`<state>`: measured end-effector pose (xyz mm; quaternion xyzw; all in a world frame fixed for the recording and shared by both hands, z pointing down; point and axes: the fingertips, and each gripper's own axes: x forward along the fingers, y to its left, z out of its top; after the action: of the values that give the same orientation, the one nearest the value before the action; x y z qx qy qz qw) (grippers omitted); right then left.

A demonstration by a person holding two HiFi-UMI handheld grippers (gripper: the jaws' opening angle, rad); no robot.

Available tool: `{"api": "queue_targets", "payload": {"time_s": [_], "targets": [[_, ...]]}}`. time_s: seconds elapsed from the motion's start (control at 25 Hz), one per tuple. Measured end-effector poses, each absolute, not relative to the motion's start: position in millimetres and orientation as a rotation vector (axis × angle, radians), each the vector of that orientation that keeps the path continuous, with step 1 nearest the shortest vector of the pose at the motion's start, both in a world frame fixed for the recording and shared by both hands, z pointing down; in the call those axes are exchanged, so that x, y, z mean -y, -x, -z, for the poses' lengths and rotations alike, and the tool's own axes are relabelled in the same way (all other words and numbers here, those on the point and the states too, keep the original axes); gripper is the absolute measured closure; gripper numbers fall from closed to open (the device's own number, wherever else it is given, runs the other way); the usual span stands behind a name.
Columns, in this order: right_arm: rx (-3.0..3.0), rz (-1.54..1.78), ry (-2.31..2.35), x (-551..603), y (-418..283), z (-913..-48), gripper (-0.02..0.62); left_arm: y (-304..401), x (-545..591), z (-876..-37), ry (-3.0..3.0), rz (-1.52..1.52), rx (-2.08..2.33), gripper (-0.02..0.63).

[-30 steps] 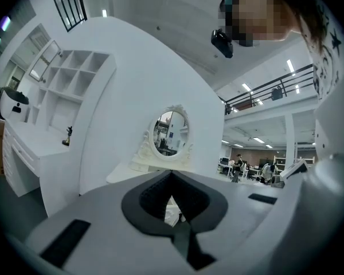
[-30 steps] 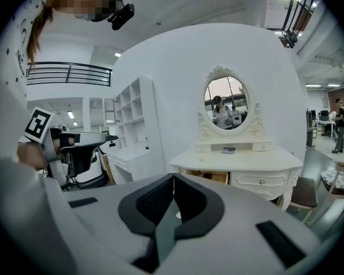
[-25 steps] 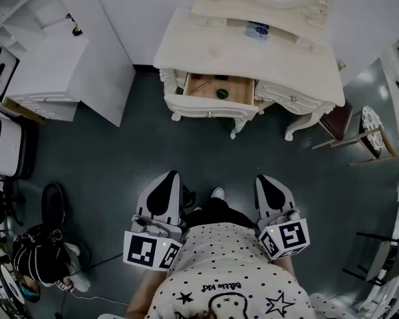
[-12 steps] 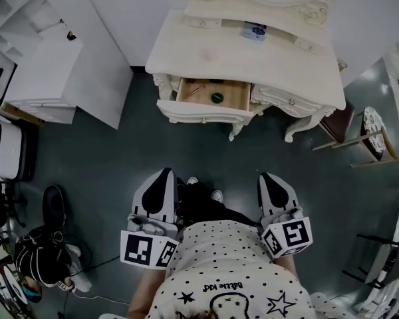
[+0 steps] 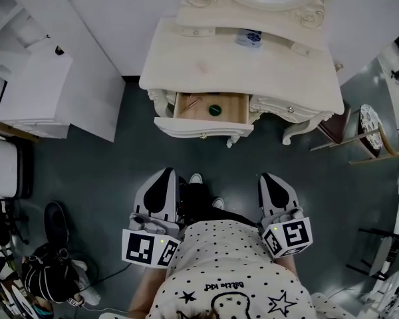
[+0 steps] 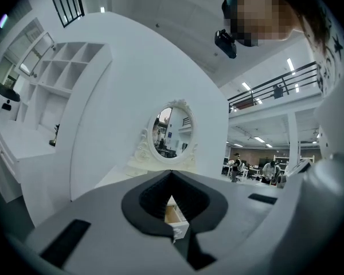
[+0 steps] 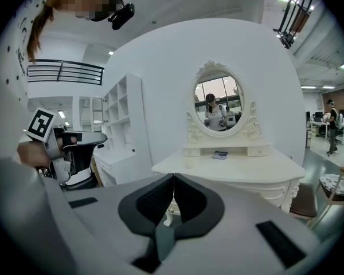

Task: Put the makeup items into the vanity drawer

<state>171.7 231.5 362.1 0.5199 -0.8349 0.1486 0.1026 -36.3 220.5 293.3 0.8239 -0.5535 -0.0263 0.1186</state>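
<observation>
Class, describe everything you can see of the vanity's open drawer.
The drawer stands pulled out from the cream vanity, left of centre under the top. Its white front carries a small knob; the inside looks like pale wood. A round dark green item and a thin stick-like item lie on its floor.

vanity drawer [image 5: 203,127]: cream front, bare wood inside, pulled open. round dark green item [image 5: 215,109]: lies inside, right of centre. thin stick [image 5: 194,102]: slanted, inside left. small blue-white item [image 5: 249,38]: at back of vanity top [image 5: 206,65].
</observation>
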Motion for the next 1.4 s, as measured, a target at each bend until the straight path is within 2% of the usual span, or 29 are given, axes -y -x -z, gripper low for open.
{"api": "queue_targets", "payload": {"time_s": [0.76, 1.4], "targets": [[2.363, -0.426, -1.611, -158.9, -91.8, -355.9, 0.586, 122.2, -122.7, -294.4, -2.45, 0.04, 1.533, 0.604], [2.408, -0.506, -1.485, -74.5, -101.1, -374.1, 0.586, 117.2, -54.2, -304.7, -2.326, 0.001, 1.656, 0.604]]}}
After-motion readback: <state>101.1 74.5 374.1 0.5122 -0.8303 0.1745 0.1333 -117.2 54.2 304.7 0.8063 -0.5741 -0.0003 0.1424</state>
